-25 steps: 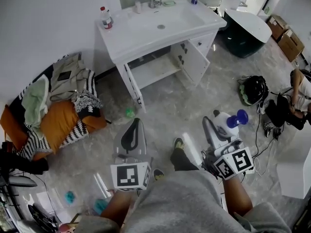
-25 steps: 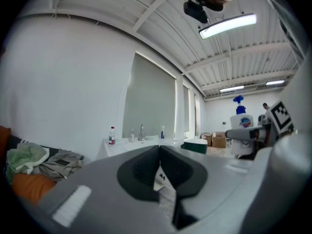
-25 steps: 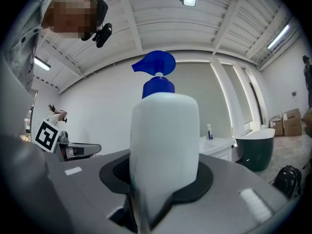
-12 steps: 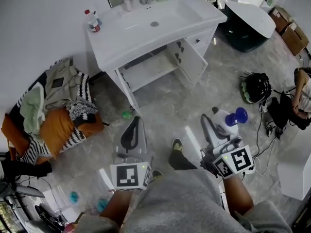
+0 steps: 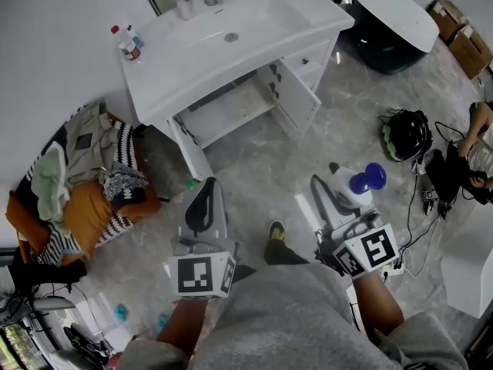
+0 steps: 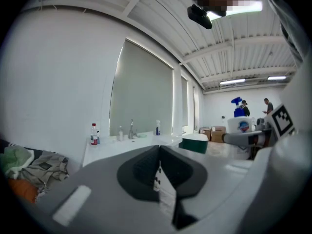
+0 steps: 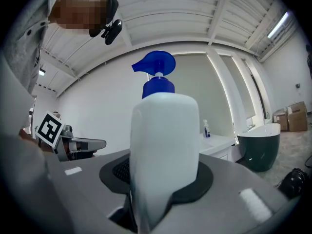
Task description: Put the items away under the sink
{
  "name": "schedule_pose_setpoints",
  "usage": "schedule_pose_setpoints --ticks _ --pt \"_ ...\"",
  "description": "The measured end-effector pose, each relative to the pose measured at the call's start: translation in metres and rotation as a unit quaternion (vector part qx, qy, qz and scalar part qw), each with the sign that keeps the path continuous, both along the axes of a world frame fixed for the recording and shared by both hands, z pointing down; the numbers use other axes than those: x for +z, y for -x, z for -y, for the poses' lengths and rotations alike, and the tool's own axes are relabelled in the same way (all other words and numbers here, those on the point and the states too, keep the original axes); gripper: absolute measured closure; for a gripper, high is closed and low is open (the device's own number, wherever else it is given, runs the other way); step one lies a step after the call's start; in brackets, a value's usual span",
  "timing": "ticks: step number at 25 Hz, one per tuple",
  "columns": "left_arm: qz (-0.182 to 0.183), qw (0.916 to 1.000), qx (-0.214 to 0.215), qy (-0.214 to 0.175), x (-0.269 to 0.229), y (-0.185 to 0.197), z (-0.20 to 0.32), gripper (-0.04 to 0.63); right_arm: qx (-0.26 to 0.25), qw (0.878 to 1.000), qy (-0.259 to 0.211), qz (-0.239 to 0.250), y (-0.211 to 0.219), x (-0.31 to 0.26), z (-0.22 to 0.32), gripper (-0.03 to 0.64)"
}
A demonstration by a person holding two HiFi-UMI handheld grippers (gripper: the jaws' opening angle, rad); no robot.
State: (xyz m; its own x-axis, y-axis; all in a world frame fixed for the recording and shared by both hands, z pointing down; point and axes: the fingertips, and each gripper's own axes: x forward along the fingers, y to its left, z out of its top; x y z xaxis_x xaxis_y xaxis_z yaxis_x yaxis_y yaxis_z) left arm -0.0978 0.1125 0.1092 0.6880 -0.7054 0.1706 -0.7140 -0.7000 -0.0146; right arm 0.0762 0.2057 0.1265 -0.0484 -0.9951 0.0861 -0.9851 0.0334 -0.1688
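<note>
Right hand-held gripper [image 5: 337,190]: clamped on spray bottle [image 5: 360,183], well short of sink cabinet [image 5: 299,102] | left hand-held gripper [image 5: 206,185]: jaws together, empty | change: open sink cabinet nearer than a second ago | meaning: approach likely underway, stowing pending

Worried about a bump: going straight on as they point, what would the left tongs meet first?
Probably the white sink cabinet, near its open front; the left tongs have nothing nearer in line, though depth is unclear.

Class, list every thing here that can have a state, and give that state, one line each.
cabinet door: open
left gripper: shut, empty
right gripper: shut on white bottle
white bottle: upright, held in right gripper
</note>
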Motion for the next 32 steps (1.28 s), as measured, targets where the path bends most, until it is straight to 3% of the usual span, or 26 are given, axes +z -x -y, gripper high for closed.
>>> schedule_pose_setpoints --ticks 19,32 --pt "-0.001 0.9999 0.013 -0.010 -0.012 -0.047 0.000 0.583 -0.007 1.000 -0.025 0.014 -0.034 -0.013 0.008 0.443" --pt "-0.018 0.9998 -0.003 -0.012 -0.016 -0.034 -0.007 0.583 -0.020 0.999 -0.030 -0.005 -0.023 -0.023 0.005 0.445"
